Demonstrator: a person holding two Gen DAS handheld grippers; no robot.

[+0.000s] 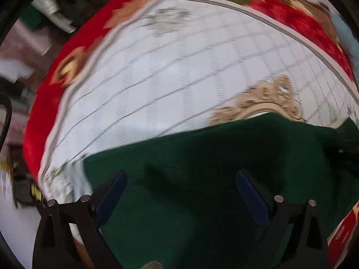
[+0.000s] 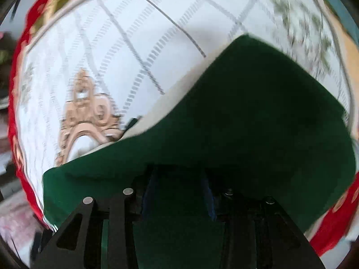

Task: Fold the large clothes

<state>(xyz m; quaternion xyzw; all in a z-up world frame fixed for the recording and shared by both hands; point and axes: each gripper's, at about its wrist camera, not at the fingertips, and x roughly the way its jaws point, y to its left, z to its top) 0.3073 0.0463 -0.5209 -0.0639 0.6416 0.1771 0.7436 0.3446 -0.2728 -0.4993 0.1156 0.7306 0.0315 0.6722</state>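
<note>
Right wrist view: right gripper (image 2: 179, 192) clamps the green garment (image 2: 246, 116); left gripper (image 1: 181, 190) stands apart; carry the fold level, edges aligned.

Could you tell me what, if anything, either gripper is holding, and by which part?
The right gripper grips the dark green garment at a bunched fold near its edge. The left gripper stands open above it, holding nothing.

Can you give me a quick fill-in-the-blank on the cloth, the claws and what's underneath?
1. The garment being folded is dark ____.
2. The left claw hangs over the garment with its jaws ____.
3. The right claw is ____ on a fold of the garment.
4. The white checked sheet lies on a blanket whose border is ____.

Missing words: green; open; shut; red
</note>
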